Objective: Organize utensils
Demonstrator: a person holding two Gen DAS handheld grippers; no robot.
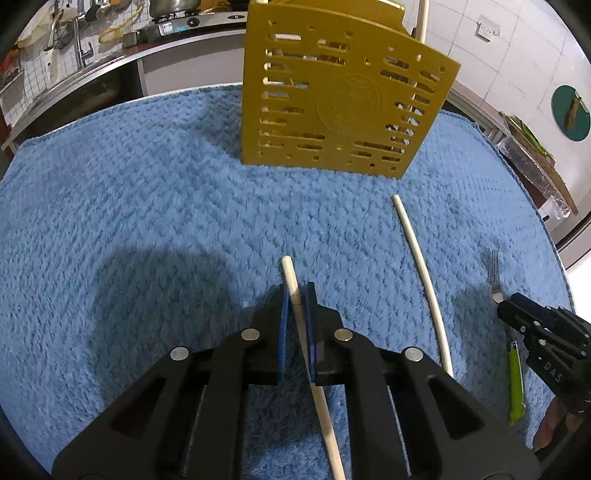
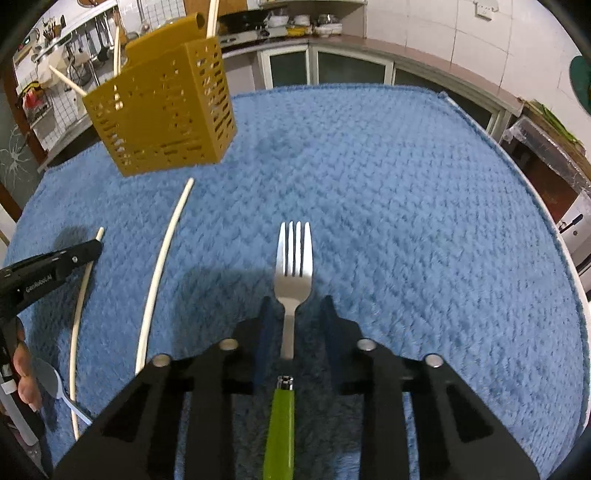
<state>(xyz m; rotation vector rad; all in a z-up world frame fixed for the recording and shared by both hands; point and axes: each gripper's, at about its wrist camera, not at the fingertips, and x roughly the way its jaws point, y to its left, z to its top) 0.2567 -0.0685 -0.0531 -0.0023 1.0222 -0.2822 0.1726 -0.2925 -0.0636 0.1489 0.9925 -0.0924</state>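
Observation:
A yellow perforated utensil holder (image 1: 340,99) stands on the blue towel (image 1: 147,203) ahead, with chopsticks standing in it; it also shows in the right wrist view (image 2: 162,110). My left gripper (image 1: 297,295) is shut on a pale chopstick (image 1: 291,280) lying on the towel. A second chopstick (image 1: 424,280) lies to its right, also seen in the right wrist view (image 2: 162,266). My right gripper (image 2: 295,310) is open, its jaws on either side of the neck of a green-handled fork (image 2: 293,258) lying on the towel.
A spoon (image 2: 55,384) lies at the left edge of the right wrist view. A kitchen counter with stove (image 1: 192,22) and sink runs behind the table. The towel's edge (image 2: 517,177) curves along the right.

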